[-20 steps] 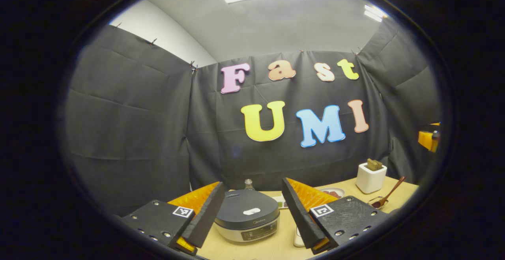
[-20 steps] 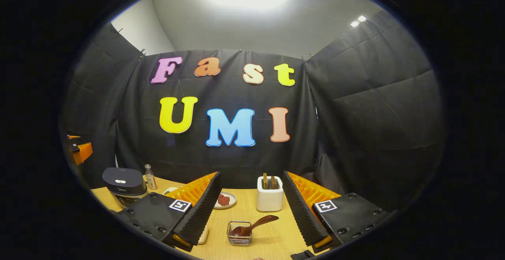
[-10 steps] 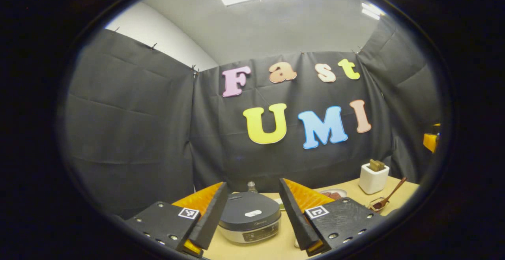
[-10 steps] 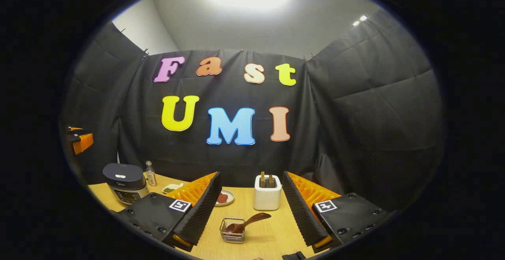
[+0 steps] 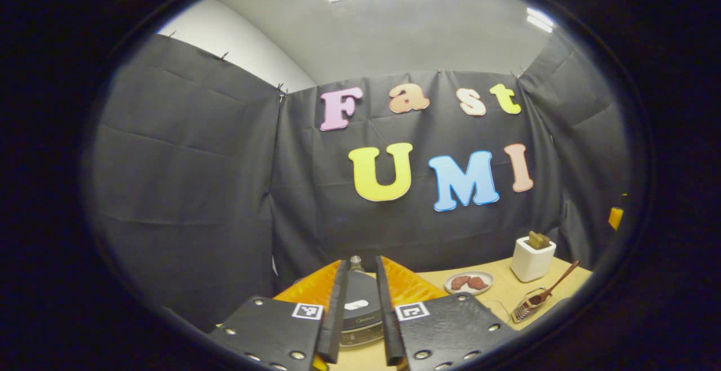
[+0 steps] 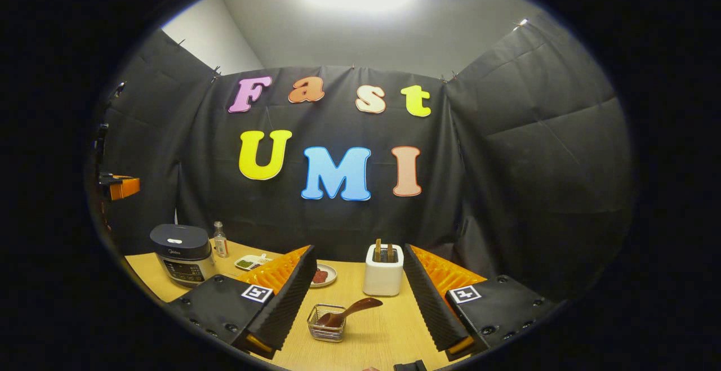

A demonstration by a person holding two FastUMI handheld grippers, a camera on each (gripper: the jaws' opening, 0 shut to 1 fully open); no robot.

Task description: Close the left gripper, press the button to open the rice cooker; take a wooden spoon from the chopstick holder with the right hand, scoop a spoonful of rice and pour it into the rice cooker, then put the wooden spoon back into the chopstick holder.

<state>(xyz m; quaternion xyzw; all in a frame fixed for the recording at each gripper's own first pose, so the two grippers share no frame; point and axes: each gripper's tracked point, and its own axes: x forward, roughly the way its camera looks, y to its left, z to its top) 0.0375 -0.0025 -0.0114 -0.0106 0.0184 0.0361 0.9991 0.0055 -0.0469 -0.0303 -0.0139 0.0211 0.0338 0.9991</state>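
Left gripper fingers nearly together before rice cooker, lid down

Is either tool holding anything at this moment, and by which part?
Nothing is held. The left tool has nearly closed on air before the rice cooker; the right tool is open.

Left gripper view: low over the light wooden table, aimed level at the back wall, close behind the dark round-lidded rice cooker (seen in the narrow gap between its own fingers). Right gripper view: farther right, same heading, facing the white square chopstick holder. Shared: cooker, holder, small wire basket with brown wooden spoon.
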